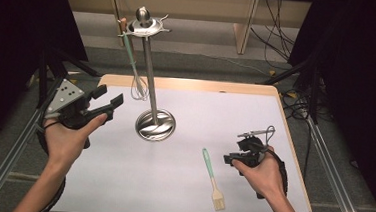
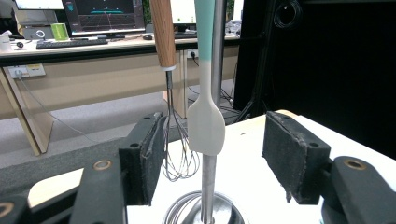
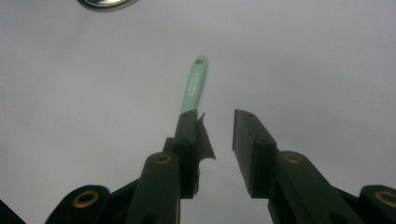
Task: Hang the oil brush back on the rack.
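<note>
Your left gripper sits at the left middle of the high view, jaws spread wide with nothing between the pads, aimed toward the utensil stand just right of it. In the left gripper view the jaws frame the stand's steel pole, and two hung utensils dangle ahead of them: a spatula with a teal handle and white blade at frame centre, and a wire whisk with a wooden handle just left of it, close to your left pad but not touching that I can tell. Both hang from the stand's top ring, seen at the upper centre of the high view. The stand's round base rests on the white table at frame centre. Your right gripper is at the lower right of the high view, jaws partly parted and holding nothing. A green-handled pastry brush lies flat on the table just left of it, bristles toward the bottom edge, handle pointing up-left. In the right gripper view the brush's green handle runs up from behind the left jaw tip, beside the gap rather than inside it; the pads are not on it. The base's rim peeks in at the upper left of that view.
</note>
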`<state>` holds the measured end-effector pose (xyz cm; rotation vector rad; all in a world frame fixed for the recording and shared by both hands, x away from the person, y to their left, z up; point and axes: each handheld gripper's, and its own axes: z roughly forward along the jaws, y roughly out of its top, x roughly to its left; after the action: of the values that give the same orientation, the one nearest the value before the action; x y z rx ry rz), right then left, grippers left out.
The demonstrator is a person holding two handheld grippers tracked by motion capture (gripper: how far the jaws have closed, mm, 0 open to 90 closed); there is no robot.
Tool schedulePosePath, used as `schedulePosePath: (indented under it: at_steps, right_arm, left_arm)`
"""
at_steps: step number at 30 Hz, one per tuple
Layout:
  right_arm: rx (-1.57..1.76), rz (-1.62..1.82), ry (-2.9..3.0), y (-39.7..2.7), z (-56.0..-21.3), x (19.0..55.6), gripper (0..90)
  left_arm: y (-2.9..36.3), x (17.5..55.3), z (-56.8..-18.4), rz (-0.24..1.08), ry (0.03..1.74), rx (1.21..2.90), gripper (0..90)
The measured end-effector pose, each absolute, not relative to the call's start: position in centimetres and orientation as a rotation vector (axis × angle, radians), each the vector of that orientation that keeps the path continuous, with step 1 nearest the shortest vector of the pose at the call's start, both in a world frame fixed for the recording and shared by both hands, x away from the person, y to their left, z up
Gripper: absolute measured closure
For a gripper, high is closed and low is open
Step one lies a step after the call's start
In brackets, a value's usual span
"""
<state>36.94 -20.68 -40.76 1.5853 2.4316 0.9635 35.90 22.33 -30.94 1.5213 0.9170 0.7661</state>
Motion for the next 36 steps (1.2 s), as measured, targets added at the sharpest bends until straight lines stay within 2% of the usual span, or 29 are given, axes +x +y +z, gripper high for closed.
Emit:
schedulePosePath:
  at_steps: [11, 16, 20, 36]
  right_arm:
    - [1.642, 0.741, 2.494, -19.1, -41.6, 37.2, 72.9]
    - [1.804, 0.653, 2.493, -18.0, -41.8, 36.9, 73.0]
    - [1.71, 0.647, 2.563, -18.0, -42.3, 37.2, 73.4]
    - [1.698, 0.552, 2.611, -16.2, -43.4, 37.5, 72.6]
  left_arm:
    - [21.6, 36.4, -31.4, 0.725, 0.907, 1.543, 37.9]
    - [21.4, 36.5, -31.3, 0.719, 0.904, 1.54, 37.6]
    - [21.4, 36.5, -31.3, 0.718, 0.904, 1.542, 37.6]
    - [21.4, 36.5, -31.4, 0.714, 0.897, 1.555, 37.1]
